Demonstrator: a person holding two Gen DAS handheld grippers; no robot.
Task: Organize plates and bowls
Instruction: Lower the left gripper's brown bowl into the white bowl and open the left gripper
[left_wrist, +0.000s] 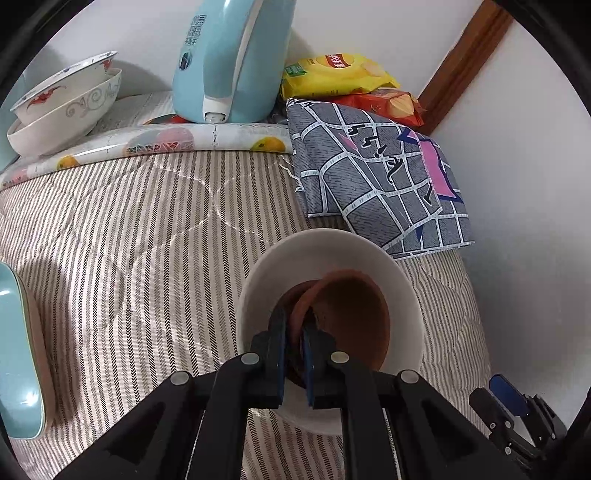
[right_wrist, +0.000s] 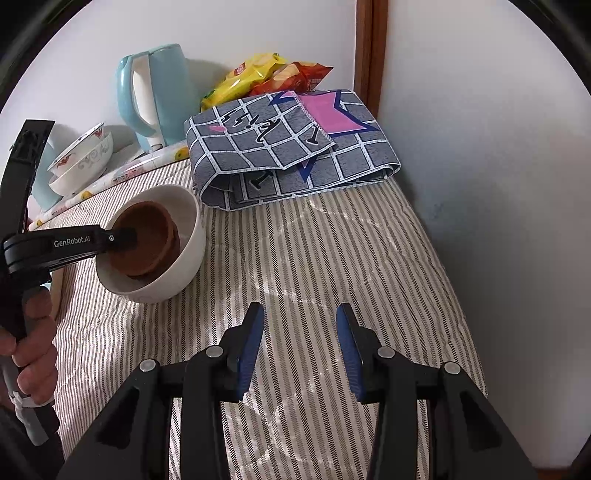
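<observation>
A white bowl (left_wrist: 321, 245) (right_wrist: 188, 254) stands on the striped quilt. Inside it a brown bowl (left_wrist: 351, 314) (right_wrist: 147, 236) leans, with what looks like a second brown bowl nested under it. My left gripper (left_wrist: 295, 325) (right_wrist: 125, 236) is shut on the near rim of the upper brown bowl, one pad inside and one outside. My right gripper (right_wrist: 300, 317) hovers open over bare quilt to the right of the white bowl, with nothing between its fingers; it also shows at the lower right of the left wrist view as the right gripper (left_wrist: 502, 398).
Two patterned white bowls (left_wrist: 62, 107) (right_wrist: 81, 162) are stacked at the back left beside a pale blue kettle (left_wrist: 229, 59) (right_wrist: 155, 96). A folded grey checked cloth (left_wrist: 369, 170) (right_wrist: 291, 147) and snack bags (left_wrist: 340, 74) (right_wrist: 258, 74) lie at the back. A teal dish (left_wrist: 18, 350) sits at the left edge. A wall runs along the right.
</observation>
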